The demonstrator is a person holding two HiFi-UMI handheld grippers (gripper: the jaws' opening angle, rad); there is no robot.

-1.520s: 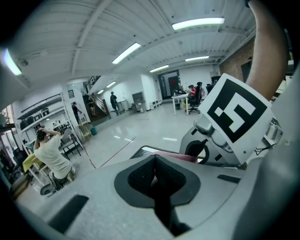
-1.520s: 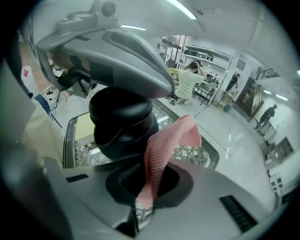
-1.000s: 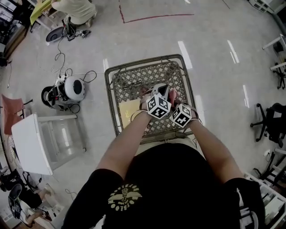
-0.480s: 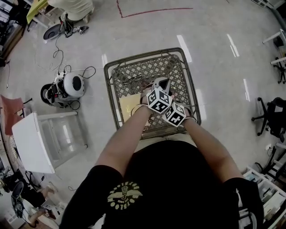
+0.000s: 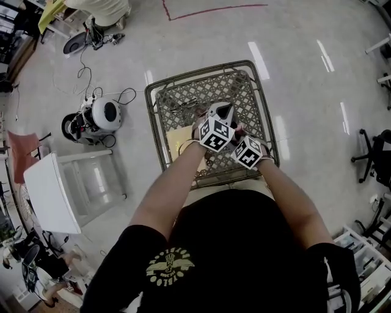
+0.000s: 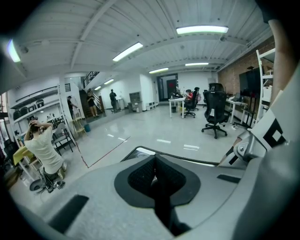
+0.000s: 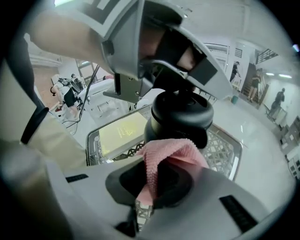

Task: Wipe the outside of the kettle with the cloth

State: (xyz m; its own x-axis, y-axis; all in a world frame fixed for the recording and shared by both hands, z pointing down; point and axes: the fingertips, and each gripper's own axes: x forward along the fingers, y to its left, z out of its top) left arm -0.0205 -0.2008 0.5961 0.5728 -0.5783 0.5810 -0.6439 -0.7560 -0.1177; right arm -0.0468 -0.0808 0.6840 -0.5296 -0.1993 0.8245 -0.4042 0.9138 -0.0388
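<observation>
A black kettle (image 7: 178,117) hangs over the metal lattice table (image 5: 160,139). In the right gripper view my left gripper sits right on top of it, jaws down at its handle. In its own view the left gripper (image 6: 153,161) looks shut with a dark strip between the pads; the kettle itself is hidden there. My right gripper (image 7: 150,187) is shut on a pink cloth (image 7: 171,154), whose folded end lies against the kettle's near side below the lid. In the head view both grippers, left (image 5: 223,111) and right (image 5: 237,131), crowd together and hide the kettle.
A yellow pad (image 5: 177,143) lies on the table's left half. On the floor to the left are a white round device with cables (image 5: 101,119) and a white cart (image 5: 52,192). An office chair (image 5: 372,159) stands right. A person (image 5: 101,9) crouches far off.
The right gripper with the cloth slid in toward the left gripper, then back out to the right. The left gripper kept its place over the kettle.
</observation>
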